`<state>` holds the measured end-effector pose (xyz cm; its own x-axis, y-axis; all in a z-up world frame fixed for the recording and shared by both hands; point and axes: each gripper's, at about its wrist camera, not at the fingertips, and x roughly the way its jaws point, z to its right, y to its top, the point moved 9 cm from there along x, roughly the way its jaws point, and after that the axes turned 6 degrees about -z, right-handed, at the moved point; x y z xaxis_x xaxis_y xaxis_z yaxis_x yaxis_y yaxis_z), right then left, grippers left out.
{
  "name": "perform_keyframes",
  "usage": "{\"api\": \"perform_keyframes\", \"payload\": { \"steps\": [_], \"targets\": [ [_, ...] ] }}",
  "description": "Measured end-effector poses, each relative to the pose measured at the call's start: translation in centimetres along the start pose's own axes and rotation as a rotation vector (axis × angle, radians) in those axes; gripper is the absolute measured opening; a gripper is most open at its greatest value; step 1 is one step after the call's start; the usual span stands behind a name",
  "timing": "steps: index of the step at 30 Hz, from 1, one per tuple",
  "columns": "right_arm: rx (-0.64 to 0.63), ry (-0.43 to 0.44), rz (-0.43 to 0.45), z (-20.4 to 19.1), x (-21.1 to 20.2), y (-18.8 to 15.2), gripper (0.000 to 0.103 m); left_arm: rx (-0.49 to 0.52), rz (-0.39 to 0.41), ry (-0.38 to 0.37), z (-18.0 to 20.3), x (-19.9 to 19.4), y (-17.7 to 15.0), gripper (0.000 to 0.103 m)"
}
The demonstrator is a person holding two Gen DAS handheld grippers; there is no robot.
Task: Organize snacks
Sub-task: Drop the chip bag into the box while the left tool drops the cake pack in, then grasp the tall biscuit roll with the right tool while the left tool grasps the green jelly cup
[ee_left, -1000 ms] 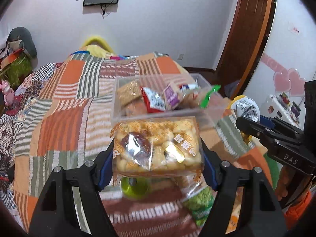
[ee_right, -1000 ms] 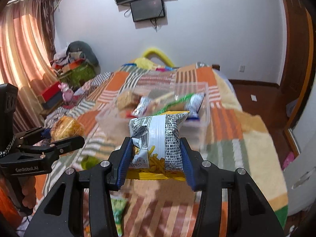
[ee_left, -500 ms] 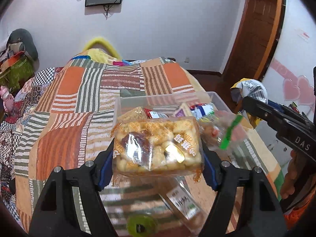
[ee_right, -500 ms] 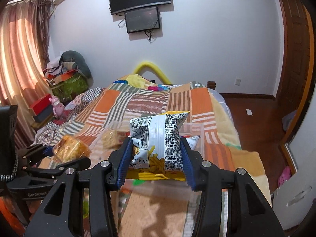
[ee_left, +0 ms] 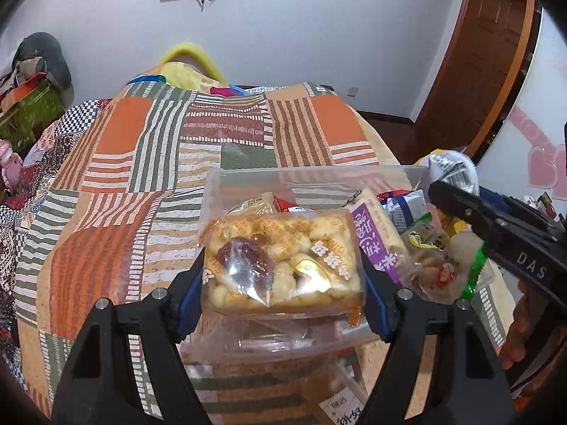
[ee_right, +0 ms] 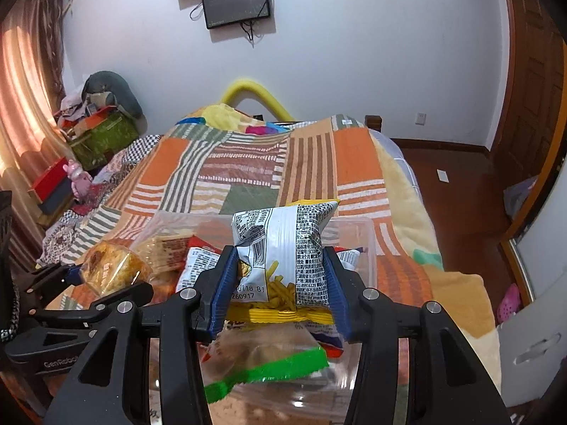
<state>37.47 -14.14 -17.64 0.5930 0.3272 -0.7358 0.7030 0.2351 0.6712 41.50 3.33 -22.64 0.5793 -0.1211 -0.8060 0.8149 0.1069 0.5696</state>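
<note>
Two grippers, one clear bin [ee_left: 312,177]: left gripper [ee_left: 281,276] pinches the pastry pack [ee_left: 283,262] above it; right gripper [ee_right: 280,283] – jaws opening – still pinches the chip bag [ee_right: 283,244]. Only the right view shows the green-edged packet [ee_right: 269,368].

- My left gripper [ee_left: 281,276] has carried its pack of puffed biscuits [ee_left: 280,262] forward from short of the clear plastic bin [ee_left: 312,177]; a second ago the bin lay ahead of the pack, now the pack hangs over the bin's near half
- My right gripper [ee_right: 280,283] has likewise brought the silver-and-yellow crisp bag [ee_right: 281,255] over the bin [ee_right: 368,248], which has slid from the middle of its view to right under the pads
- The right jaws are opening slightly, the bag between them and both pads on it
- The green round thing once seen below my left jaws has dropped out of view
</note>
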Motion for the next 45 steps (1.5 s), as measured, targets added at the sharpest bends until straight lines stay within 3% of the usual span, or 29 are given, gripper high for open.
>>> {"api": "perform_keyframes", "payload": {
  "steps": [8,17,25,36,39,45],
  "targets": [
    [0.000,0.022,0.021,-0.3,-1.6,0.3,0.057,0.028,0.043,0.006,0.3,-2.0,0.2,0.076],
    [-0.056,0.083,0.035,-2.0,-5.1,-2.1,0.057,0.065,0.057,0.000,0.2,-5.4,-1.5,0.076],
    [-0.095,0.132,-0.015,-3.9,-5.7,-6.7,0.057,0.084,0.020,0.003,-0.9,-7.1,-6.0,0.078],
    [-0.146,0.178,-0.146,-7.2,-3.0,-11.6,0.057,0.024,-0.106,-0.022,-3.8,-5.5,-14.0,0.078],
    [-0.165,0.202,-0.187,-8.5,-1.7,-11.8,0.057,0.011,-0.119,-0.036,-3.8,-5.1,-15.1,0.075],
    [-0.203,0.216,-0.273,-9.8,0.4,-12.4,0.057,0.048,-0.151,-0.073,-2.7,-4.2,-16.6,0.056]
  ]
}}
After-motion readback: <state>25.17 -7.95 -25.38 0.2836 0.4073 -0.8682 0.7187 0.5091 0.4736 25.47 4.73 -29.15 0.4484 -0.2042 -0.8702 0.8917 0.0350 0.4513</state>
